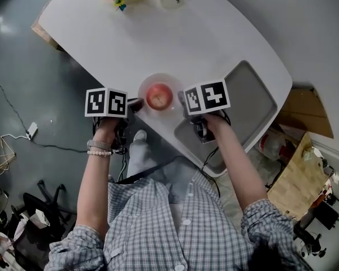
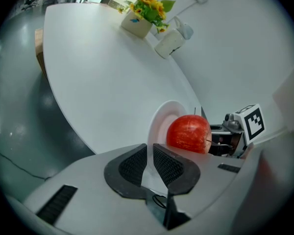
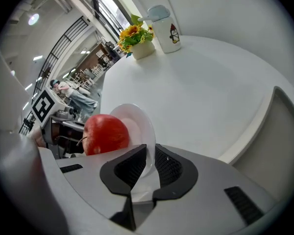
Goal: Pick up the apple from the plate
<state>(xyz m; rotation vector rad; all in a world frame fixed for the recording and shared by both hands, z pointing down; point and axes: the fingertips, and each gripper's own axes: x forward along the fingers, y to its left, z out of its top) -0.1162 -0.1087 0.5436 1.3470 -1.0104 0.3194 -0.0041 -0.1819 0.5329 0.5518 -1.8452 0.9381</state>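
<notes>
The red apple is seated in the middle of a white plate at the near edge of the white bench. The plate's rim is pinched from both sides: by the left tongs on one edge, and by the right tongs on the opposite edge. A grey tray is seen just beside the right tongs.

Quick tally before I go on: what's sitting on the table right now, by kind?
apple: 1
plate: 1
sunflower pot: 1
white cup: 1
grey tray: 1
Total: 5
</notes>
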